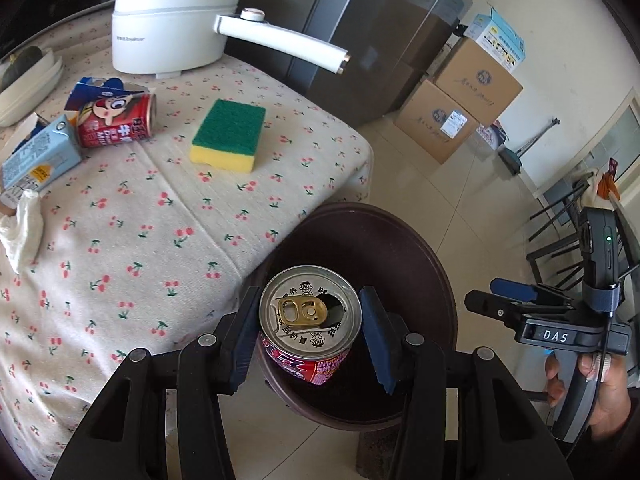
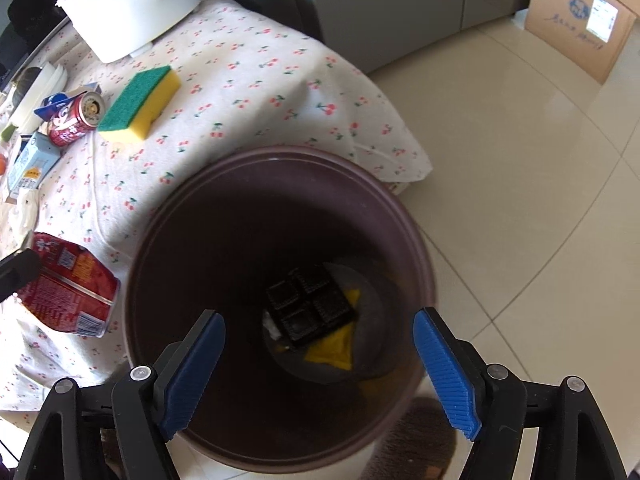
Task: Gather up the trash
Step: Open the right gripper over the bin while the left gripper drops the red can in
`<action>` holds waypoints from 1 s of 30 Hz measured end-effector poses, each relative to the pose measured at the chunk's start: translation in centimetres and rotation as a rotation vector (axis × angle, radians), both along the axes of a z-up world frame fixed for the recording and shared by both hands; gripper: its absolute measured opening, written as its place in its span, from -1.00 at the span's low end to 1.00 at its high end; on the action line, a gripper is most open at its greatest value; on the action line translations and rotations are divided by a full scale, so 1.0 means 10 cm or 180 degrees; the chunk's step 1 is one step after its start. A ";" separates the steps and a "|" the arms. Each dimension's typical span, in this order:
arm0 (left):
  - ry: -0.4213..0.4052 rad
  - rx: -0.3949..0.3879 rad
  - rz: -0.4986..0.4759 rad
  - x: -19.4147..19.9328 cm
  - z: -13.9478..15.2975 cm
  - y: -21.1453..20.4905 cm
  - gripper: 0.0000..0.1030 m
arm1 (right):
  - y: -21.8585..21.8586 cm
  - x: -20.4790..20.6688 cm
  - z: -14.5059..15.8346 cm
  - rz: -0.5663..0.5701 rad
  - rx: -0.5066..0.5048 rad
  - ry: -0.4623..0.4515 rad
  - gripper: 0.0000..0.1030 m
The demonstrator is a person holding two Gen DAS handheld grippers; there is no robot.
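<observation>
Clamped between my left gripper's [image 1: 308, 336] blue pads sits a red drink can [image 1: 310, 322], upright, ring-pull tab up, hanging over the near edge of the dark brown bin [image 1: 436, 264] that stands on the floor against the table corner. My right gripper [image 2: 320, 376] hovers straight above the bin's mouth with its jaws spread wide and nothing between them — at the bottom lie a black compartment tray [image 2: 310, 306] and something yellow [image 2: 334, 350]. On the cherry-print tablecloth [image 1: 132, 216], well apart from the bin, a second red can [image 1: 116, 120] lies on its side beside a pale blue carton [image 1: 38, 156], with a green-and-yellow sponge [image 1: 228, 134] near a white pot [image 1: 172, 28]
</observation>
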State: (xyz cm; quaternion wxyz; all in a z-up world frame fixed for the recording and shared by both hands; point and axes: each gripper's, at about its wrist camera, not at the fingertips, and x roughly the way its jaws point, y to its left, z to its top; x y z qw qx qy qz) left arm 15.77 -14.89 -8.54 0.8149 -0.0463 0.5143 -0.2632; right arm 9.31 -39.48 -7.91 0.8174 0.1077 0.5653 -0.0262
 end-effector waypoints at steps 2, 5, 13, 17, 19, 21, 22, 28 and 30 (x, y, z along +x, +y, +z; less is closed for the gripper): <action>0.0030 0.0010 -0.0046 0.01 -0.07 -0.08 0.00 | -0.07 -0.04 0.01 -0.0037 -0.0011 -0.0007 0.59; 0.0047 0.0045 -0.0086 0.03 -0.15 -0.17 0.00 | -0.17 -0.11 0.05 -0.0075 -0.0023 -0.0039 0.60; 0.0088 0.0052 0.0008 0.11 -0.22 -0.11 0.22 | -0.34 -0.26 0.16 -0.0132 -0.0089 -0.0154 0.63; 0.0045 0.0039 0.0076 0.11 -0.14 0.02 0.61 | -0.41 -0.30 0.17 -0.0191 -0.0082 -0.0165 0.63; 0.0006 0.0088 0.0092 0.10 -0.10 0.09 0.75 | -0.43 -0.31 0.19 -0.0209 -0.0079 -0.0179 0.63; -0.0045 0.0145 0.0097 0.08 -0.06 0.17 0.81 | -0.43 -0.31 0.20 -0.0210 -0.0086 -0.0197 0.64; -0.0067 0.0174 0.0106 0.07 -0.04 0.21 0.83 | -0.42 -0.31 0.21 -0.0205 -0.0099 -0.0207 0.64; -0.0166 0.0309 0.0206 0.01 0.06 0.57 0.98 | -0.34 -0.25 0.23 -0.0166 -0.0144 -0.0233 0.67; -0.0187 0.0348 0.0272 0.01 0.08 0.72 1.00 | -0.28 -0.22 0.22 -0.0139 -0.0157 -0.0222 0.68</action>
